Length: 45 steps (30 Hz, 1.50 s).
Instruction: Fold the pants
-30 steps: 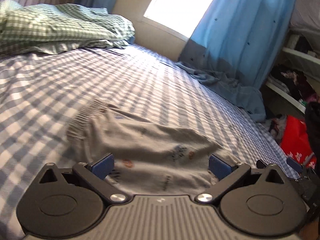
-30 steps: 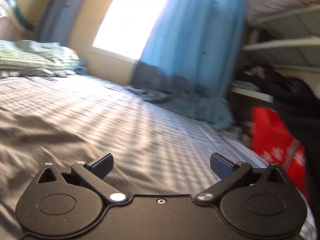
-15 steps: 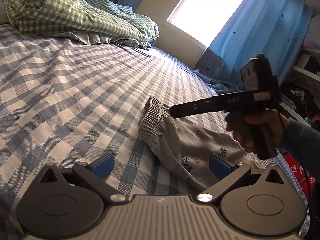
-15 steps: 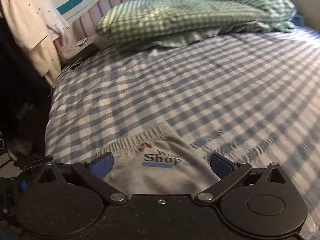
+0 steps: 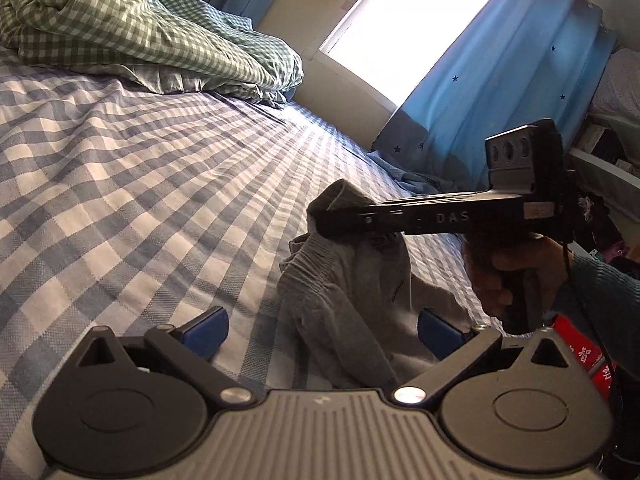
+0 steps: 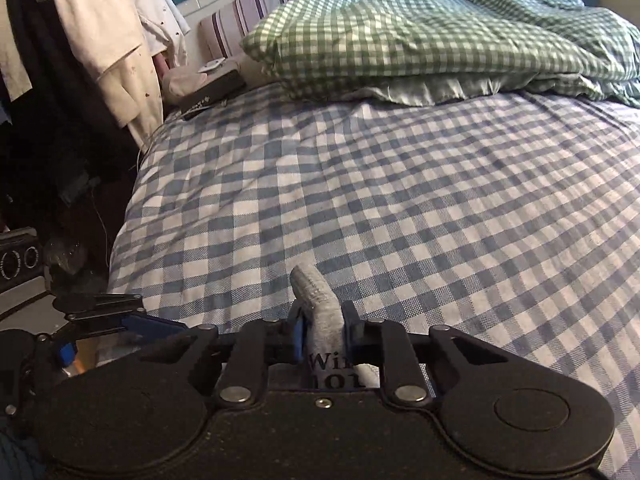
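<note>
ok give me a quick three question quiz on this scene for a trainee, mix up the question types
1. True or false: the right gripper has its fingers closed on the waistband of the grey pants.
2. Multiple choice: the left gripper is (a) open, nothing clamped, (b) shut on the pants, (c) shut on the quilt.
3. Fill in: the pants lie on a blue and white checked ____.

Key
1. True; a fold of ribbed waistband sticks up between the pads, which have just been closing on it.
2. a; its blue pads stand wide apart, with the pants ahead of them.
3. sheet; the green checked quilt is bunched at the head of the bed.
</note>
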{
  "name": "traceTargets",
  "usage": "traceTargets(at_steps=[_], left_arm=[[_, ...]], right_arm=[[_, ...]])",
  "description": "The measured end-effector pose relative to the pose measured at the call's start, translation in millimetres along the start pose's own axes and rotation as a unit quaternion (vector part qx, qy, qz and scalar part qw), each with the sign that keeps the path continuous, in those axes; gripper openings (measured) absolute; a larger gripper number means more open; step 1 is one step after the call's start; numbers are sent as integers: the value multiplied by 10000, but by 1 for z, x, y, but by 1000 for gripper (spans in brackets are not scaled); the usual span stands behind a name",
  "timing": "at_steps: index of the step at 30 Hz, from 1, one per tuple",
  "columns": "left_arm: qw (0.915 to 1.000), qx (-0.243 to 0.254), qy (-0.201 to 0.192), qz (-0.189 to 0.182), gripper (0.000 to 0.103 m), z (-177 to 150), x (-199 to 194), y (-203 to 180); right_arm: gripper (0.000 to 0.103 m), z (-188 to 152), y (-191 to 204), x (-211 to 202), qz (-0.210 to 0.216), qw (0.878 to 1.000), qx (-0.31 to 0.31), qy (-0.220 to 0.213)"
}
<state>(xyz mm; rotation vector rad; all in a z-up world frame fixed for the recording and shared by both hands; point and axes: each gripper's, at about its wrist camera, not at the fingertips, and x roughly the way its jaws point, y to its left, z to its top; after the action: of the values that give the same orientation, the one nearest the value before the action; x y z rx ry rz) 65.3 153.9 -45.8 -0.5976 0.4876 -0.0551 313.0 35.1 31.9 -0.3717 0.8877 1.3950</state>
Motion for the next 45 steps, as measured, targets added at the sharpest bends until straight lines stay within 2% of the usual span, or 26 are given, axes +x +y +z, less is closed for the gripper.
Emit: traceTargets(at_steps=[5,7,11,13,17,19,20,21,22,23,24,25,27,29,32,34,36,38,41,42,44,45], left_arm=[[9994,42,138,-305,103,1,20,-2],[9989,32,132,-454,103,1,29,-2],[9980,-77,96,-614,103,8,40,-1],[9984,-152,44,-548,101,9,44,3],[9983,-344,-40,-467,90,9,41,11],[9982,-428,-19,-426,73,8,40,13],[9982,-470,4,-381,67,8,40,14],[9981,-535,18,-303,53,8,40,15],[9978,-620,57,-242,40,8,41,16],[9971,-724,127,-182,36,9,42,18],[9964,-819,168,-137,30,10,43,20],[9958,-888,188,-126,29,11,42,22],[9950,-970,225,-50,27,13,41,21],[9943,-1040,220,105,25,14,39,17],[9949,-988,6,216,21,18,25,1],[9968,-724,-206,260,20,21,13,-16],[9979,-403,-291,414,20,23,7,-32],[9974,-181,-227,658,20,22,12,-40],[9956,-297,-96,882,20,17,27,-30],[9950,-359,-80,927,20,15,30,-25],[9935,-594,24,973,20,12,33,-15],[9931,-716,17,933,20,11,33,-12]], right_arm=[[17,-7,10,-45,328,9967,-14,-745],[12,-9,15,-61,359,9949,-69,-945],[12,-11,20,-78,326,9930,-139,-1128],[12,-11,21,-80,301,9930,-153,-1131],[12,-12,20,-77,245,9927,-191,-1167],[16,-13,18,-74,206,9925,-161,-1193],[23,-13,17,-72,153,9924,-138,-1211],[40,-13,16,-70,67,9922,-97,-1244],[50,-13,14,-70,-64,9915,-20,-1300],[64,-14,12,-70,-146,9905,102,-1362],[71,-15,9,-71,-183,9891,251,-1439],[74,-17,8,-74,-298,9873,363,-1518],[90,-26,11,-83,-815,9818,510,-1635],[101,-44,18,-93,-1554,9706,654,-1716],[101,-84,31,-104,-2930,9399,914,-1494],[101,-119,41,-111,-3928,9049,1092,-1223],[102,-155,54,-121,-4604,8723,1188,-1141],[102,-187,69,-129,-5084,8433,1322,-1142],[102,-227,87,-122,-5670,8079,1300,-943],[102,-235,91,-115,-5785,8024,1227,-807],[102,-247,94,-99,-5851,8020,1092,-493],[102,-251,97,-94,-5929,7976,965,-546]])
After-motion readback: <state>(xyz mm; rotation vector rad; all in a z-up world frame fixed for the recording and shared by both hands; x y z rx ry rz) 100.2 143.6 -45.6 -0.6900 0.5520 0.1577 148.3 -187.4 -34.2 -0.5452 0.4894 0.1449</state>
